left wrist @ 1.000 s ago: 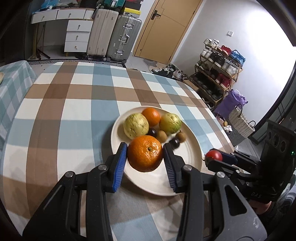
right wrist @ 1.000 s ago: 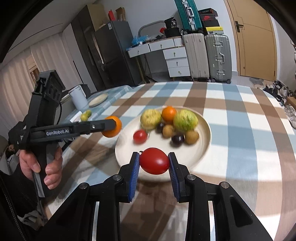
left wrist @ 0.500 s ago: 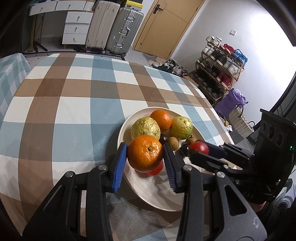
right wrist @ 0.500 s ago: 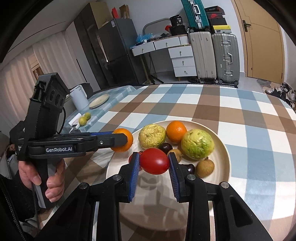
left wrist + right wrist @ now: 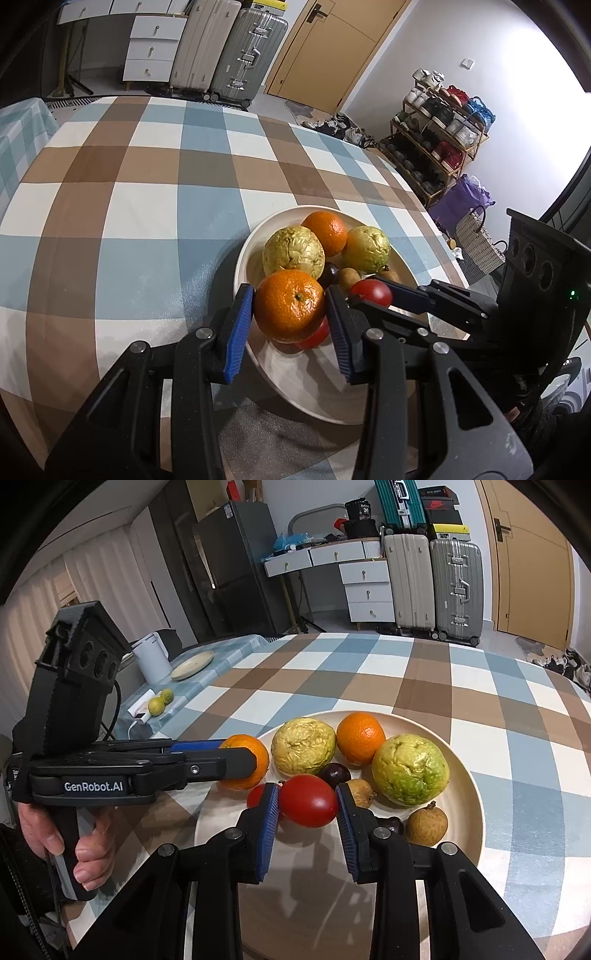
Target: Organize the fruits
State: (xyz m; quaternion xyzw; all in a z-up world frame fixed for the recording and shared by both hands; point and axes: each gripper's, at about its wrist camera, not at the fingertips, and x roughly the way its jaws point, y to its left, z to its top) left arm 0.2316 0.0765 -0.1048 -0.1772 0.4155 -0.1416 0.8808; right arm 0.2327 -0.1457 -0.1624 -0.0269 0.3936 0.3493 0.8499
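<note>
Left claw (image 5: 290, 321) grips a glossy, dimpled orange mandarin (image 5: 289, 311); right claw (image 5: 306, 808) grips a smooth red tomato (image 5: 308, 800). Both fruits hang above the cream plate (image 5: 469, 801) on the checked counter (image 5: 147, 206).

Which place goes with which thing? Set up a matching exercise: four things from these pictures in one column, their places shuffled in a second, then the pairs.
Things:
1. orange
2. red tomato
3. white kettle
4. two silver suitcases

Places:
A. on the side table beyond the left gripper
B. between the right gripper's pads, over the plate
C. on the floor beside the white drawers
D. between the left gripper's pads

Pairs: 1-D, 2-B, 3-A, 4-C
</note>
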